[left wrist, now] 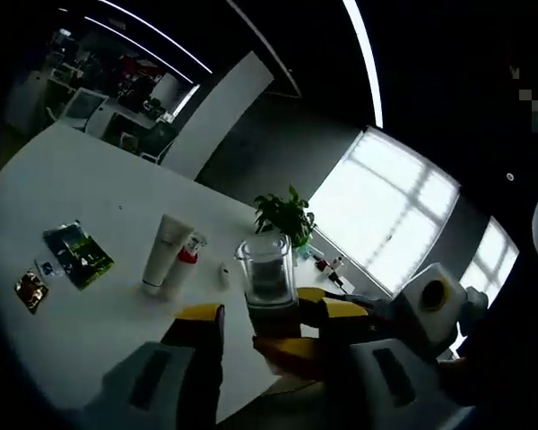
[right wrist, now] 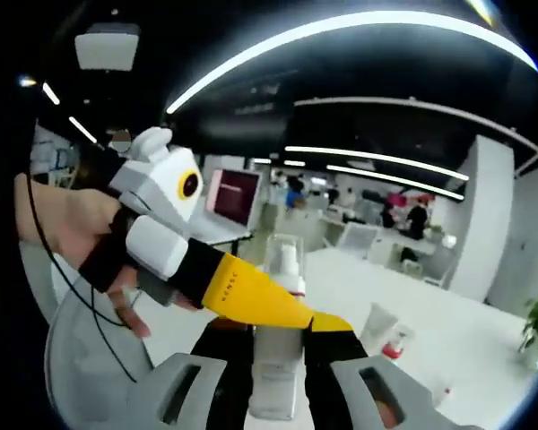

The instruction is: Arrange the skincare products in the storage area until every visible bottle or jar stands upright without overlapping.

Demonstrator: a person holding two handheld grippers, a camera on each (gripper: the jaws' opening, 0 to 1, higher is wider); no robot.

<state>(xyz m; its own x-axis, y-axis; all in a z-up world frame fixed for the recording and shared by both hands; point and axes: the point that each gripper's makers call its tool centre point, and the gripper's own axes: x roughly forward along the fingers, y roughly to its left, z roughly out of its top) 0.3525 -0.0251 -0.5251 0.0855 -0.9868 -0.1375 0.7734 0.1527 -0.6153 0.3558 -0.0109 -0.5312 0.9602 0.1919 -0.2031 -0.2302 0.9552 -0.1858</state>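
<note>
Both grippers, left gripper (left wrist: 262, 333) and right gripper (right wrist: 278, 342), pinch the clear plastic pump bottle (left wrist: 269, 278) mid-air above the white table (left wrist: 90, 188). Keep it vertical, release one side, set it down apart from the white tube (left wrist: 166, 253) and the small red-capped bottle (left wrist: 185, 262).

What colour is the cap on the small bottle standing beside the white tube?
Red. The small bottle next to the white tube shows it best in the left gripper view.
</note>
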